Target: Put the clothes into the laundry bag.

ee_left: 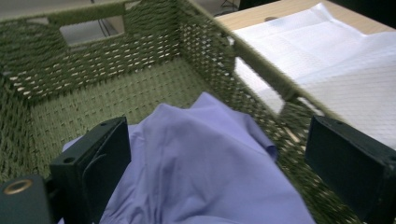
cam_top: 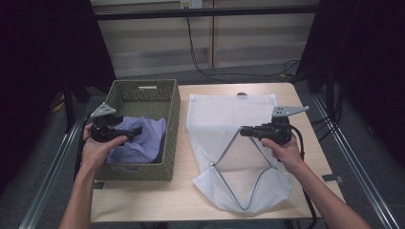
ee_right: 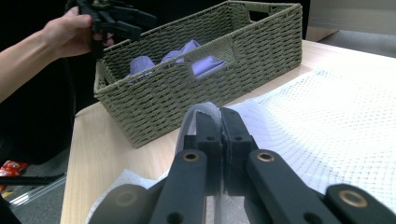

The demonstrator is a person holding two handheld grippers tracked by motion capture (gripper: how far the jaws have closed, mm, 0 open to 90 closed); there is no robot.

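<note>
A green woven basket (cam_top: 173, 114) (ee_left: 140, 88) (ee_right: 261, 56) stands on the left half of the table with a lilac garment (cam_top: 143, 139) (ee_left: 205, 168) (ee_right: 205, 63) heaped inside. My left gripper (cam_top: 137, 130) (ee_left: 224, 158) hovers open over the garment, jaws wide on either side of the cloth. A white mesh laundry bag (cam_top: 224, 119) (ee_left: 327, 60) (ee_right: 336, 121) lies on the right half, its zipped mouth lifted into a tent. My right gripper (cam_top: 243, 131) (ee_right: 220, 128) is shut on the bag's upper edge, holding the mouth open.
The wooden table (cam_top: 157, 200) (ee_right: 93, 154) has a bare strip along the front edge. A black cable (cam_top: 200, 57) trails over the floor behind. Dark curtains hang at both sides, and metal rails run along the table's left and right.
</note>
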